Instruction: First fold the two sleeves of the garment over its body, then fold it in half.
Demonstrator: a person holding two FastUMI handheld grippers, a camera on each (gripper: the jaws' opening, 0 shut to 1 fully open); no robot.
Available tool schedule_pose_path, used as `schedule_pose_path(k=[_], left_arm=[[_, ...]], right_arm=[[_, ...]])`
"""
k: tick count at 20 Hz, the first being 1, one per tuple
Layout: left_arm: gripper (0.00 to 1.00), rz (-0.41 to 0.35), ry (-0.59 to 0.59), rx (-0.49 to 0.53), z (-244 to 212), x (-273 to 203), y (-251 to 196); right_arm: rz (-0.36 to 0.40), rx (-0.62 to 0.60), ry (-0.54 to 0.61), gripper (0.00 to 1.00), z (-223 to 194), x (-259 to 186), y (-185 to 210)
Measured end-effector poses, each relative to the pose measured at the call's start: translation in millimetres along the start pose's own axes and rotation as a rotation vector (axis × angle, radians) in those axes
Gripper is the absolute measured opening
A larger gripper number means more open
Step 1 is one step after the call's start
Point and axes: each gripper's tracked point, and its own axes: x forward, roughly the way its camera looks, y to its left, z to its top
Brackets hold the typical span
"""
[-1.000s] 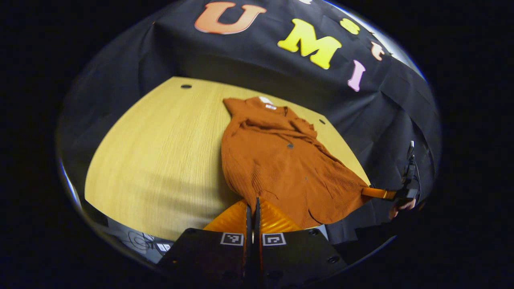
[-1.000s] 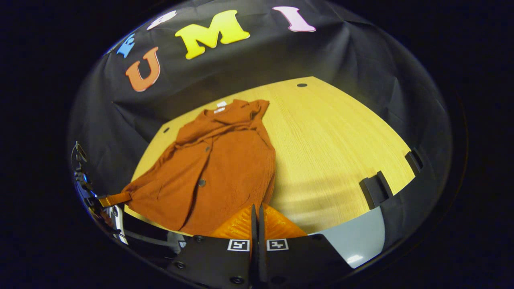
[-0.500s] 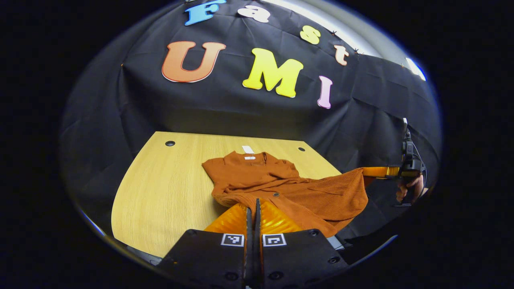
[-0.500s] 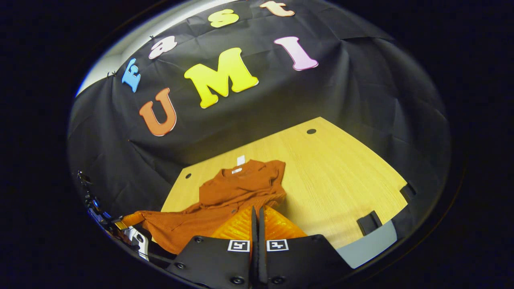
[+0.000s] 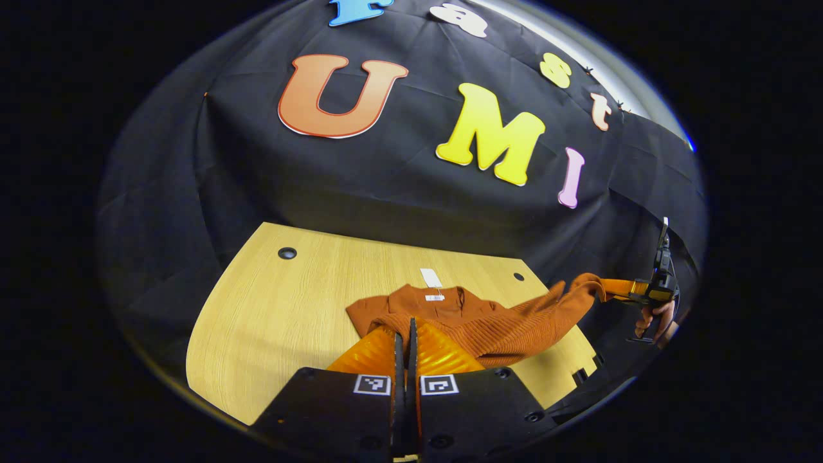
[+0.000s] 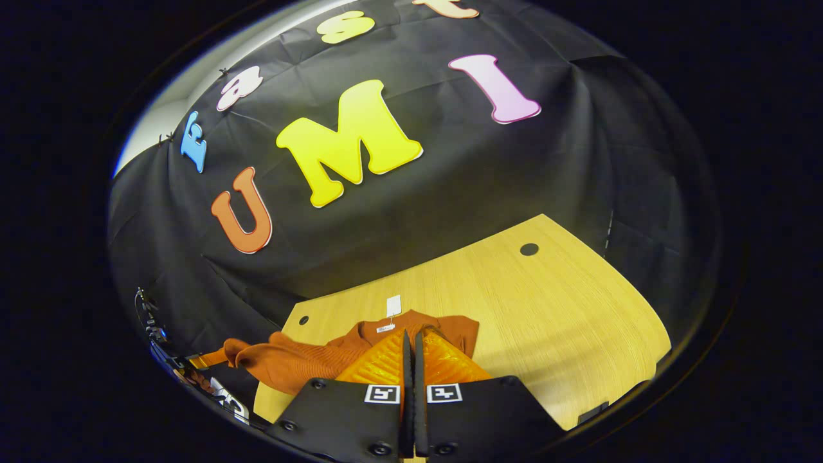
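At bottom centre we clamp the left gripper (image 5: 405,334) and right gripper (image 6: 409,344) on the orange garment's (image 5: 508,325) hem, lifted above the table (image 5: 283,308).

A recording booth — black cloth wall (image 5: 398,186) (draped, creased) behind a bare wooden table (image 5: 283,308).

No readable text on any object. White tag (image 5: 431,278) at the garment (image 5: 488,321) collar is too small to make out, same for the small label (image 5: 434,298) sewn just below it. Square black-and-white marker codes (image 5: 372,384) sit on each gripper body, patterns only, no characters.
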Motion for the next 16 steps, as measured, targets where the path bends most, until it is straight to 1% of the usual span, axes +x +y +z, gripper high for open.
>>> schedule_pose_path(k=[2,5,7,8,11,12,13,14,16], left_arm=[[0.03,-0.002,0.015,0.001,20,43,9],[0.03,-0.005,0.061,0.033,35,112,24],[0.03,-0.010,0.109,0.057,35,167,41],[0.03,-0.005,0.136,0.060,30,196,51],[0.03,0.027,0.209,0.063,3,259,79],[0.03,0.046,0.236,0.070,-10,278,87],[0.03,0.068,0.261,0.078,-21,291,95],[0.03,0.080,0.279,0.077,-31,301,99],[0.03,0.087,0.273,0.035,-42,322,104]], right_arm=[[0.003,-0.021,0.034,0.00,13,51,-4],[0.001,-0.035,0.095,0.00,21,127,-18],[-0.012,-0.061,0.151,0.01,15,187,-34],[-0.015,-0.060,0.185,0.00,5,219,-44],[-0.034,-0.089,0.261,0.00,-31,274,-69],[-0.049,-0.079,0.281,0.01,-42,288,-74],[-0.066,-0.055,0.300,0.02,-52,298,-78],[-0.078,-0.025,0.312,0.00,-59,307,-83],[-0.092,0.010,0.320,0.01,-65,314,-90]])
